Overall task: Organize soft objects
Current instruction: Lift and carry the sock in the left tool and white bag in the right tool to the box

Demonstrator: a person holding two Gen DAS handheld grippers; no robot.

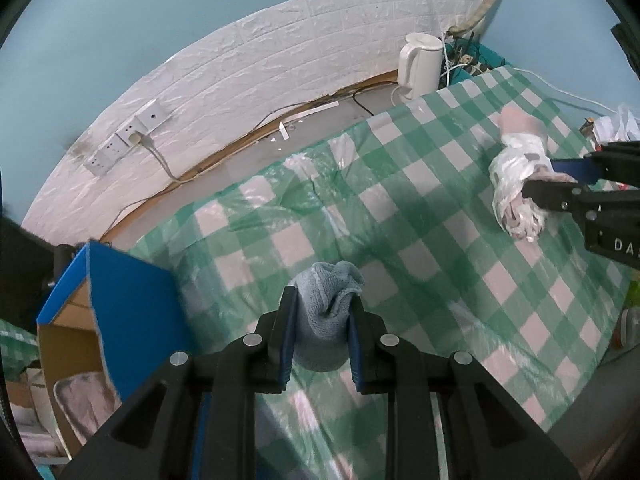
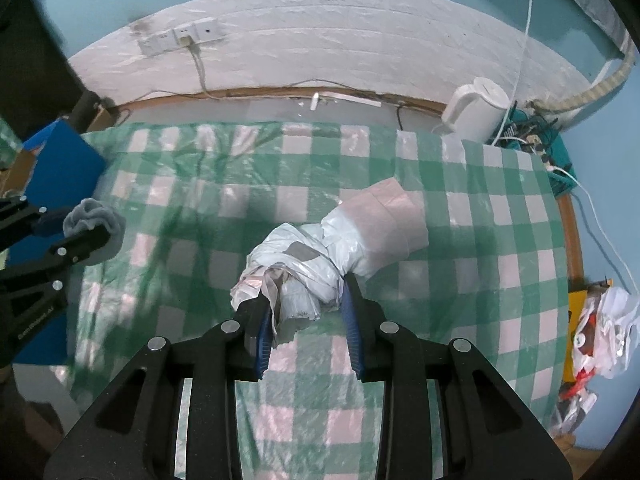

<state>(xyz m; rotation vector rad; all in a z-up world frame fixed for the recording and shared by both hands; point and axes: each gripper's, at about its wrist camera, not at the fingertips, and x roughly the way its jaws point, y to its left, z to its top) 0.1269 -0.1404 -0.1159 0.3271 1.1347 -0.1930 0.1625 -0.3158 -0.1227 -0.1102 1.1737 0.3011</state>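
**Both grippers loaded, one soft item each**

Far left: open cardboard box with blue flaps, off the surface's left edge. Pale folded stuff sits inside it, can't tell what. Likely the drop bin, judging from the task.

Left gripper: jaws clamped on a bunched grey-blue cloth, probably a small towel. Cloth bulges out past the tips, so the pinch is mid-bundle. It appears lifted just clear of the green-and-white checked tablecloth, near the box side. Makes sense if the box is where it goes.

Middle: bare cloth-covered surface between the two grippers, which are well apart.

Right gripper: jaws closed onto the crumpled end of a white plastic bag bundle. A pink translucent wrap covers its far end. The grip is on the loose gathered end, where there's slack to pinch; the far end looks to rest on the tablecloth. Can't tell how firm the hold is, since thin film slips easily.

Back right: white electric kettle by the wall, next to a tangle of cables and a power strip. Not part of this.

Far right: another red-and-white plastic bag past the surface's edge, untouched.
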